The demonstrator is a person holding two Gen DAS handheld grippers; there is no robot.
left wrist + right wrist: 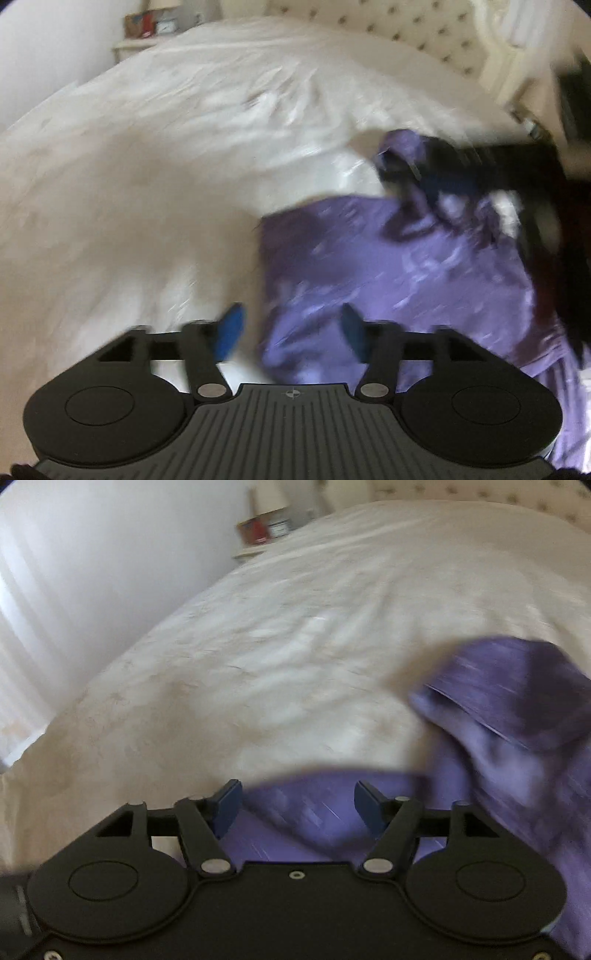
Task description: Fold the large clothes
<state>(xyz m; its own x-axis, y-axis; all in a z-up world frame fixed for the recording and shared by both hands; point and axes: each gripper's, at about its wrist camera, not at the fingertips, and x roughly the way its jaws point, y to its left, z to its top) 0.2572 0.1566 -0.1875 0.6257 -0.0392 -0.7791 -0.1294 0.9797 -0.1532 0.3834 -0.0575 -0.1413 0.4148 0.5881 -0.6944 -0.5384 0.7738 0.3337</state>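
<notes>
On white bedspread (295,635), crumpled purple garment (388,258)

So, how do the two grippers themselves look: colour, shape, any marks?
Both are alike. The left gripper has a black ribbed body with a small crosshair mark, two round discs, silver pivot pins and blue pads on black link arms. The right gripper has a smooth black body with small screws and the same blue pads.

We are seeing open bedspread (147,184) filling the frame's left; the purple garment (406,266) is crowding the lower right.
</notes>
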